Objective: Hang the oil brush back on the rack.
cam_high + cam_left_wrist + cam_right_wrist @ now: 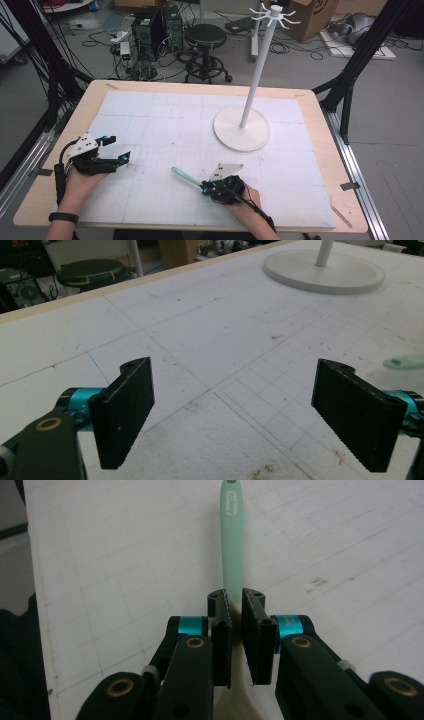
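Observation:
A utensil with a mint-green handle (184,176) and a cream-coloured head lies low over the white mat near the front middle. My right gripper (205,189) is shut on it where the handle meets the head. In the right gripper view the green handle (232,535) points straight ahead from my right gripper (235,602), and the cream head shows beneath the jaws. My left gripper (116,148) rests at the front left, open, nothing between its fingers. In the left gripper view my left gripper (235,415) stands wide over bare mat, with the handle's tip (405,361) at the right edge.
A white stand with a round base (241,129), a tall pole (257,75) and hooked arms on top stands on the mat at the back right; its base (325,275) also appears far off. Beyond the table (200,86) are a black stool (205,37), computer towers (155,30) and cables.

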A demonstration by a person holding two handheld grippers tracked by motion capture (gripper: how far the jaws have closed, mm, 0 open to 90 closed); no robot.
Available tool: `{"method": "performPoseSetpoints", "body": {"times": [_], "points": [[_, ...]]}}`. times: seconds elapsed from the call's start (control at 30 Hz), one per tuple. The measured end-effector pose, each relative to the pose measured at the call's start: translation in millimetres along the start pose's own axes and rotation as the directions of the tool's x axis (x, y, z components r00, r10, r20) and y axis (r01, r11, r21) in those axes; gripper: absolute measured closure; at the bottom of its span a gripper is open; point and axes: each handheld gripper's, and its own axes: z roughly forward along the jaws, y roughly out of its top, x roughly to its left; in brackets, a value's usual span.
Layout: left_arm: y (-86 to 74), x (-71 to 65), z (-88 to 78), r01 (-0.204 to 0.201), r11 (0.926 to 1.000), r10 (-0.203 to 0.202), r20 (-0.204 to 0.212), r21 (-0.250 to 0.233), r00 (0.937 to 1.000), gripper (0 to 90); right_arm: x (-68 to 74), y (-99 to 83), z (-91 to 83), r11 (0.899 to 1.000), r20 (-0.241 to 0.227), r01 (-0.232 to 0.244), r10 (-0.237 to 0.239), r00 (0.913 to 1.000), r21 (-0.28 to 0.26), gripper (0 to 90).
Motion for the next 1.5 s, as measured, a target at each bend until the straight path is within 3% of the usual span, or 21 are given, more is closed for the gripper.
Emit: {"method": "performPoseSetpoints", "body": {"times": [0.1,0.27,0.3,0.4,0.67,0.7,0.73,1.17,1.23,1.33,1.5], "points": [[0.0,0.0,0.0,0.001,1.0000,-0.001,0.000,-0.001,1.0000,17.8,-11.6,0.3,-14.5,0.998,0.011,-0.041,0.042,0.9991,-0.043,83.4],[0.1,-0.1,0.0,0.000,1.0000,0.000,0.000,-0.001,1.0000,17.8,-25.4,1.5,-32.1,0.994,0.032,-0.062,0.065,0.9974,-0.085,83.4],[0.0,0.0,0.1,0.000,1.0000,0.000,0.000,-0.001,1.0000,17.8,-33.4,2.5,-43.6,0.991,0.043,-0.079,0.084,0.9955,-0.105,83.4],[0.0,-0.1,0.0,0.001,1.0000,-0.001,0.000,-0.002,1.0000,17.8,-39.9,3.9,-53.4,0.987,0.049,-0.091,0.098,0.9940,-0.129,83.4],[0.2,0.5,-0.7,0.003,1.0000,-0.003,0.000,-0.006,1.0000,17.8,-64.9,19.2,-108.8,0.971,0.117,-0.098,0.126,0.9851,-0.220,83.4],[0.2,0.3,-0.6,0.002,1.0000,-0.002,0.000,-0.006,1.0000,17.8,-69.6,23.6,-123.1,0.966,0.134,-0.095,0.130,0.9823,-0.241,83.4],[0.3,0.2,-0.5,0.002,1.0000,-0.002,0.001,-0.006,1.0000,17.8,-69.6,23.6,-123.1,0.966,0.134,-0.095,0.130,0.9823,-0.241,83.4],[-0.1,0.2,0.7,-0.003,1.0000,0.003,0.004,0.003,1.0000,17.8,-100.2,43.5,-210.7,0.924,0.227,-0.102,0.196,0.9541,-0.370,83.3],[-0.1,0.4,0.7,-0.004,1.0000,0.004,0.004,0.003,1.0000,17.8,-103.2,45.8,-219.4,0.921,0.243,-0.096,0.199,0.9493,-0.378,83.3],[-0.2,0.2,0.6,0.000,1.0000,0.000,0.004,0.003,1.0000,17.8,-108.2,51.4,-239.9,0.907,0.262,-0.092,0.214,0.9411,-0.412,83.4],[-0.6,-0.2,1.6,0.000,1.0000,0.000,0.006,0.008,1.0000,17.9,-110.5,60.3,-264.0,0.893,0.288,-0.077,0.223,0.9311,-0.443,83.3]]}}
